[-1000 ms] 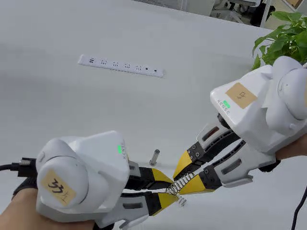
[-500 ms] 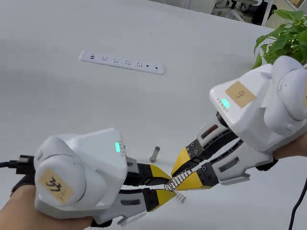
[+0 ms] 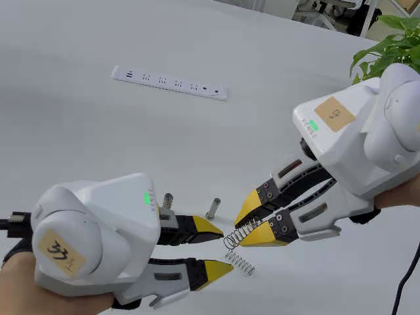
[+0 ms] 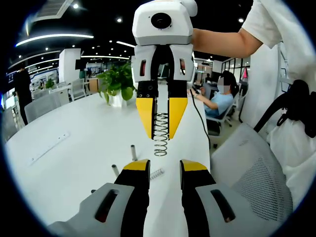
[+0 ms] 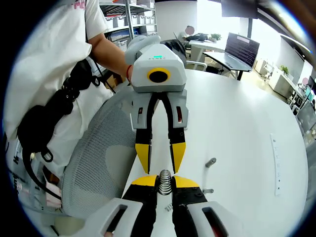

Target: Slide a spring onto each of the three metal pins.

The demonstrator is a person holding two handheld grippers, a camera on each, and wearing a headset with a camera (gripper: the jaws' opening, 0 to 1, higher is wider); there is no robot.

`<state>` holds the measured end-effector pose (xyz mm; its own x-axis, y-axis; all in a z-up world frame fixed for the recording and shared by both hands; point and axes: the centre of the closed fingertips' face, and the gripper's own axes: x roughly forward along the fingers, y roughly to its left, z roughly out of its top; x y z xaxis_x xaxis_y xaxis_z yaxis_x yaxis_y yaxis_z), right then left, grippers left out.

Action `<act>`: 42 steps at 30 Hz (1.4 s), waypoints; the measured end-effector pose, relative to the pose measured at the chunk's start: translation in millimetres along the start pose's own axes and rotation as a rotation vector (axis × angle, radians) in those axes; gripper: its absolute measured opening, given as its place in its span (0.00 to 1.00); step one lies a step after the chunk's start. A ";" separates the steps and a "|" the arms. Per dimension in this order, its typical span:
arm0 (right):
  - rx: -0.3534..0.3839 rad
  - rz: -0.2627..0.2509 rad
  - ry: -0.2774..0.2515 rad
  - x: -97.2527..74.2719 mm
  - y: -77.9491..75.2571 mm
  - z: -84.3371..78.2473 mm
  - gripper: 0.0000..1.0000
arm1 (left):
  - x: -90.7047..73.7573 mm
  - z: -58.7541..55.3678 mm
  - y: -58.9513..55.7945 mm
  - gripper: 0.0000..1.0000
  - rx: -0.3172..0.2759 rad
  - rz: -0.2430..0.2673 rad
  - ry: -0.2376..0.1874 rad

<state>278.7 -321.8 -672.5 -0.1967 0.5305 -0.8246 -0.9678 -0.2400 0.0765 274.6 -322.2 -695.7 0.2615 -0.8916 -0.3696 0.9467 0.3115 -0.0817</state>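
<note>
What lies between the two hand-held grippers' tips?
A spring, clamped in the right hand-held gripper and pointing at the left hand-held gripper's open jaws, as the head view and left gripper view show.

Open-plan office, long white worktable (image 3: 79,144), power strip (image 3: 172,83) beyond the left gripper (image 3: 224,248), potted plant (image 3: 387,46) behind the right gripper (image 3: 240,233), mesh chair (image 5: 94,163), desk monitor (image 5: 242,47), ceiling strip lights (image 4: 54,38).

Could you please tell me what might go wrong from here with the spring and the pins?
1. The right gripper pinches the spring with one end poking past its tips; it could slip or flick away.
2. The open left gripper sits beside an upright pin, with a second pin close by; a nudge might topple either.
3. A loose spring lies under its jaw and could get swept aside.
</note>
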 end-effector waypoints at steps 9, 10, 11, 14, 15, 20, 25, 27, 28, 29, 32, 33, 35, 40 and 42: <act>0.029 -0.074 0.033 -3.3 -20.9 -5.6 0.06 | -18.1 -17.3 15.2 0.45 -0.003 0.066 0.014; 0.034 -0.083 0.041 -3.7 -24.3 -6.7 0.06 | -21.3 -18.8 16.9 0.46 -0.010 0.070 0.010; 0.038 -0.088 0.044 -4.0 -26.4 -7.1 0.06 | -23.1 -20.6 18.5 0.49 -0.019 0.075 0.011; 0.048 -0.109 0.062 -4.5 -34.6 -9.2 0.06 | -29.6 -27.0 25.0 0.58 -0.019 0.098 0.013; 0.052 -0.118 0.070 -4.4 -38.3 -10.1 0.06 | -32.2 -29.4 28.8 0.62 -0.031 0.112 0.013; 0.066 -0.144 0.108 -1.5 -53.0 -15.5 0.06 | -40.8 -36.9 38.4 0.78 -0.040 0.136 0.011; 0.083 -0.164 0.140 3.9 -68.5 -22.4 0.07 | -47.2 -47.2 44.1 0.89 -0.062 0.148 0.018; 0.092 -0.169 0.149 5.6 -73.3 -25.2 0.07 | -47.9 -49.1 44.9 0.95 -0.076 0.147 0.012; 0.093 -0.176 0.161 6.7 -76.9 -27.9 0.07 | -48.3 -51.3 45.7 0.97 -0.077 0.147 0.012; 0.092 -0.178 0.167 7.6 -79.0 -29.5 0.07 | -48.6 -52.8 45.7 0.99 -0.080 0.143 0.012; 0.103 -0.179 0.182 12.4 -85.5 -34.6 0.07 | -48.1 -60.0 44.1 0.99 -0.105 0.122 0.019; 0.102 -0.179 0.191 13.7 -87.0 -36.8 0.07 | -48.5 -60.9 43.8 0.99 -0.105 0.120 0.019; 0.103 -0.176 0.206 17.4 -89.9 -40.4 0.07 | -49.0 -61.1 43.8 0.99 -0.115 0.119 0.011; 0.107 -0.163 0.233 26.6 -97.3 -46.9 0.07 | -50.2 -61.3 45.5 0.99 -0.118 0.126 -0.011; 0.110 -0.156 0.239 30.7 -99.5 -47.9 0.07 | -50.7 -61.0 46.3 0.99 -0.114 0.130 -0.017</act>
<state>376.4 -320.6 -732.3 -0.0147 0.3447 -0.9386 -0.9971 -0.0747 -0.0118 293.7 -242.5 -737.2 0.3842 -0.8468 -0.3678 0.8778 0.4585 -0.1388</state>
